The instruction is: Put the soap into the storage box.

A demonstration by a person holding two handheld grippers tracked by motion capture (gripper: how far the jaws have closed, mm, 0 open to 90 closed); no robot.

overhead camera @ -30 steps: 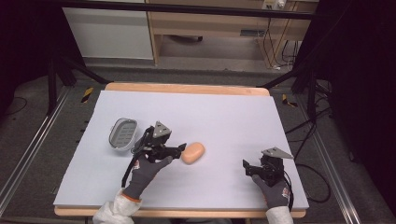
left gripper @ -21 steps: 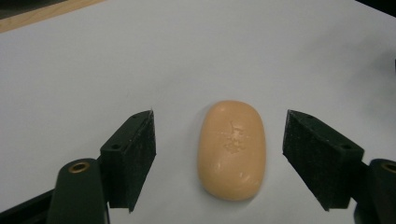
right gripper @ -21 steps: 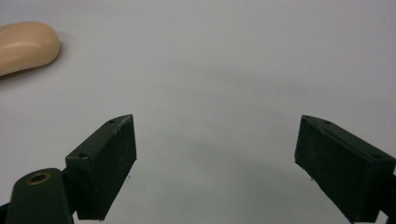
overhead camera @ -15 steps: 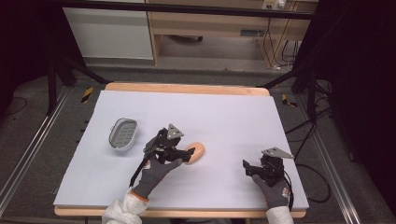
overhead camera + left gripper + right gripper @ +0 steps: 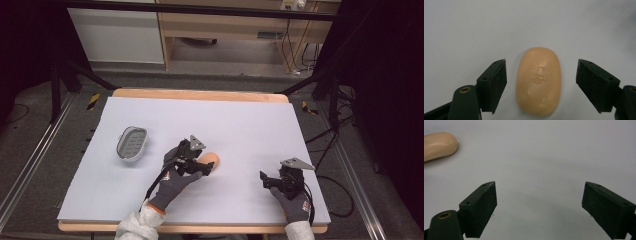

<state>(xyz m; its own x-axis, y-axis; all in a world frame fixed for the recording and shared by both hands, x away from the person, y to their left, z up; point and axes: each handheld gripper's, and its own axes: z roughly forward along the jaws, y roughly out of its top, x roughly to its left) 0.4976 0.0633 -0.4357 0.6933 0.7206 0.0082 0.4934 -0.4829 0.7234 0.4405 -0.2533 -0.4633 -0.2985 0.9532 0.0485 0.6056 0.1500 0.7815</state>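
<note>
Soap bar (image 5: 538, 81), tan/peach oval w/ a faint stamped mark on top, lies flat on the white table mat (image 5: 250, 125), roughly centre of the mat, a bit toward the person's side. In the left gripper view it sits lengthwise between the two black jaws of the left gripper (image 5: 540, 87); jaws spread wide, a gap on each side of the bar, no pad touching it. The left-hand pad is nearer to the bar than the right-hand one. In the high view only the far end of the soap pokes out past the gripper head; rest is hidden under the grey 3-cornered plate and the gloved left hand (image 5: 172, 182).

Soap dish (image 5: 132, 144), grey oval w/ a slotted bottom, sits on the mat to the left of the left gripper, apart from it and from the soap. Looks empty.

Right gripper (image 5: 539, 207) rests near the front right of the mat, well apart from the soap. Its jaws are also spread wide, nothing between them but bare mat. Right gripper view catches one end of the soap at the top left corner, far off. Gloved right hand (image 5: 292, 202) holds it low, close to the mat's front edge; whether it touches the surface, can't tell.

Wooden table edge (image 5: 200, 94) shows around the mat.
</note>
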